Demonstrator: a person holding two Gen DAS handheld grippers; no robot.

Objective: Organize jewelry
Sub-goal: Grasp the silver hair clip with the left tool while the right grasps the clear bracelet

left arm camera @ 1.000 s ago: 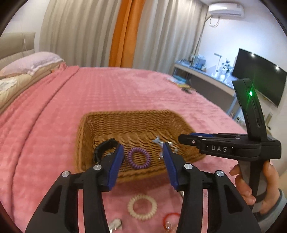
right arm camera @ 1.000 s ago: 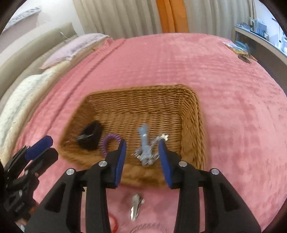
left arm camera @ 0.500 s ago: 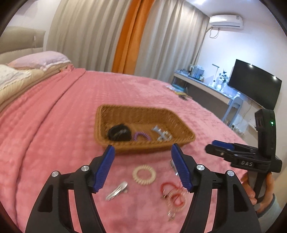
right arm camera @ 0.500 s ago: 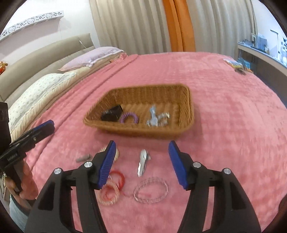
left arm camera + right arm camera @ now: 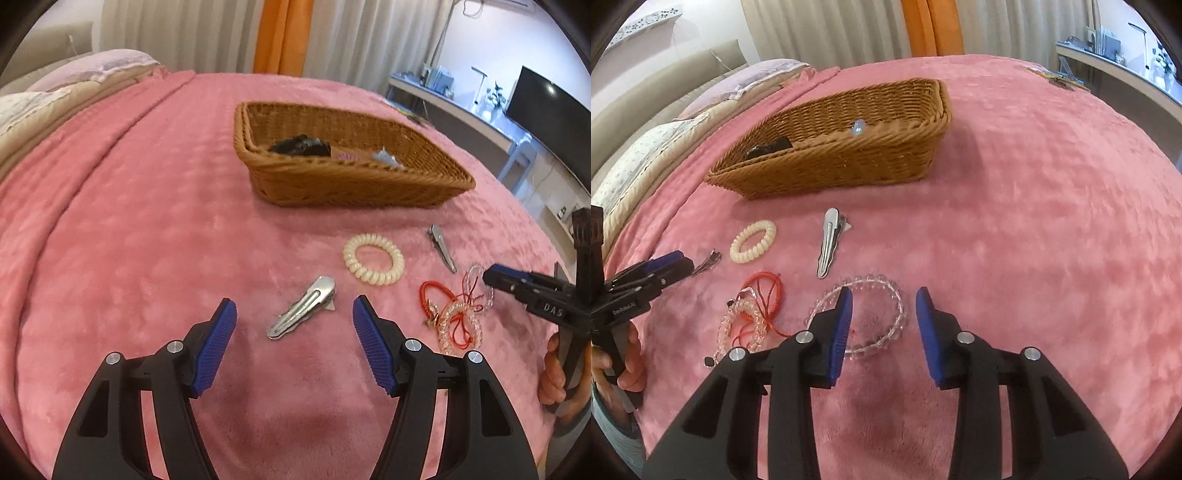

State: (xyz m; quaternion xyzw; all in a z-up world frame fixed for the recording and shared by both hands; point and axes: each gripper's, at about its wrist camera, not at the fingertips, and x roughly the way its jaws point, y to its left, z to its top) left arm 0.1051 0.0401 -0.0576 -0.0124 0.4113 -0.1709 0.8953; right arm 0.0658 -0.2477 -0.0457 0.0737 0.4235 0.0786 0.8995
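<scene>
A wicker basket on the pink bed holds a black item, a purple coil tie and a silver clip. My left gripper is open just above a silver hair clip. A cream coil hair tie, a second silver clip and red cord bracelets lie nearby. My right gripper is open over a clear bead bracelet.
Pillows lie along the left. A desk and a TV stand at the far right. The pink bedspread stretches to the right of the basket.
Both grippers have drawn back from the basket and dropped low over the loose items. The left one now frames the silver clip, the right one the bead bracelet.
</scene>
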